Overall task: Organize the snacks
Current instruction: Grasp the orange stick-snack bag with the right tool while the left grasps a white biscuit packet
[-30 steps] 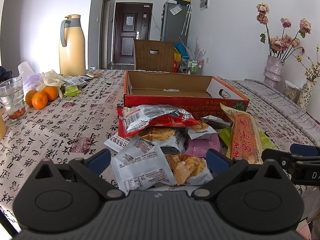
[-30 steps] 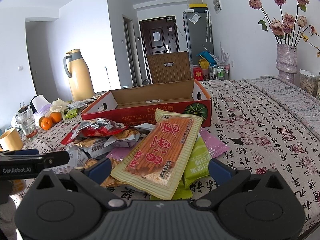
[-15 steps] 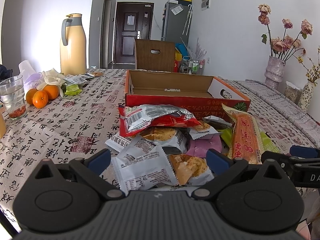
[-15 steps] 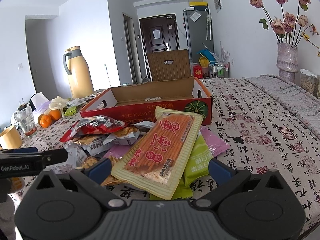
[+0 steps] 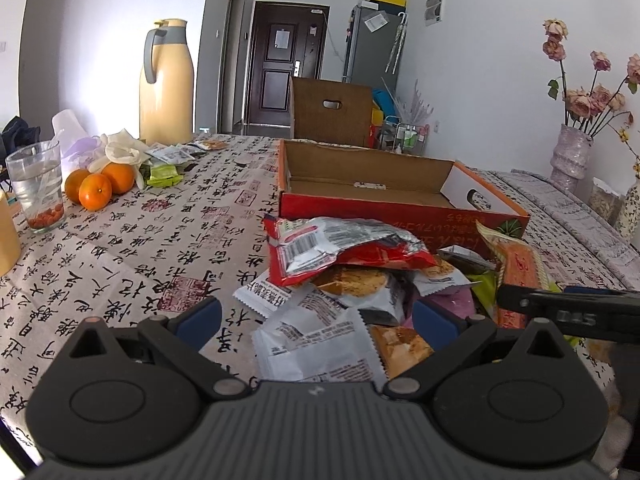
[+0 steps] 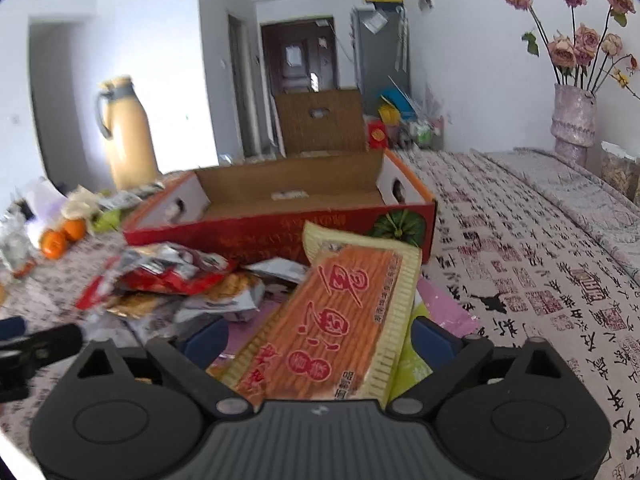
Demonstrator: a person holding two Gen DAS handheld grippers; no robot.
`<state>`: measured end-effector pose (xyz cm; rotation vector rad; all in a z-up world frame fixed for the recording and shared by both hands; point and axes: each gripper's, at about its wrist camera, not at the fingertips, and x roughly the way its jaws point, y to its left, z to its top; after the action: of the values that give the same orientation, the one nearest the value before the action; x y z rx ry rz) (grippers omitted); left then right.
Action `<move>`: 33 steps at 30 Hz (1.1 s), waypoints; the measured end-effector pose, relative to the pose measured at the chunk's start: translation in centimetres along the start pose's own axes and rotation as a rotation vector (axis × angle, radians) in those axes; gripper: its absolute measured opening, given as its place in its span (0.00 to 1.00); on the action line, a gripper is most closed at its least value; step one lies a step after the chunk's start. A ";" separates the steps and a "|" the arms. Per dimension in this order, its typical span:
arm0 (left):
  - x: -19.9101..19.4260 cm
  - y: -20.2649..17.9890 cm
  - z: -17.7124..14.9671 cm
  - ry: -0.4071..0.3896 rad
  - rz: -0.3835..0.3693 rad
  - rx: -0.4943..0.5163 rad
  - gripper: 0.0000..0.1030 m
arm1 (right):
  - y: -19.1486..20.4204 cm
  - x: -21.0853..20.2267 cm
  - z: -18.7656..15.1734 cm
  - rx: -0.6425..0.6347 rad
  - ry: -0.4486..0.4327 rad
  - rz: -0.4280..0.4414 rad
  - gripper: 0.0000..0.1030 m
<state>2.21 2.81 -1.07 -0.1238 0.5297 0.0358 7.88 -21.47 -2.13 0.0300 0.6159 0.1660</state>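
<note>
Several snack packets lie heaped on the bench (image 5: pixel 120 264), low in the middle of both views, just in front of an open red cardboard box (image 5: pixel 400 208) whose inside is bare cardboard. On top of the heap in the left wrist view lies a red and silver bag (image 5: pixel 340 248); below it sit white wrappers (image 5: pixel 316 340) showing round biscuits. A long orange stick-snack packet (image 6: pixel 340 320) with a pale yellow border rests tilted over a green packet (image 6: pixel 404 364) and a pink one (image 6: pixel 444 308), reaching from the lower centre of the right wrist view up toward the box front.

The right hand-held gripper (image 6: pixel 316 338) has its blue pads on either side of the orange packet's near end; its jaws are closing, and the pads do not yet press on the packet. The right wrist view is blurred. The left hand-held gripper (image 5: pixel 316 318) stands wide, its pads apart over the white wrappers, holding nothing.

Toward the left of the frame, well apart from the heap, stand oranges (image 5: pixel 98 186), a glass of water (image 5: pixel 38 186), a white crumpled bag (image 5: pixel 120 148) and a tall yellow thermos jug (image 5: pixel 166 84). At the far right, a vase of dried roses (image 5: pixel 572 152) stands on the patterned cloth. Beyond the box are a brown chair back (image 5: pixel 332 114), a dark door (image 5: pixel 286 68) and a grey fridge (image 5: pixel 374 48).
</note>
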 end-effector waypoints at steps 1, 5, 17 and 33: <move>0.1 0.1 0.0 0.003 -0.001 -0.002 1.00 | 0.2 0.5 0.0 0.004 0.013 -0.010 0.89; 0.6 0.8 0.0 0.015 -0.008 -0.018 1.00 | 0.8 1.4 0.0 0.004 0.023 -0.047 0.88; 1.4 1.7 -0.4 0.033 -0.032 -0.048 1.00 | 2.3 1.9 -0.1 -0.049 0.047 -0.092 0.83; 1.0 1.9 -0.5 0.034 -0.027 -0.064 1.00 | 1.7 1.4 0.3 -0.061 0.030 -0.049 0.43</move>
<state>2.66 4.67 -2.23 -0.1941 0.5605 0.0241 8.88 -19.55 -2.58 -0.0464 0.6406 0.1382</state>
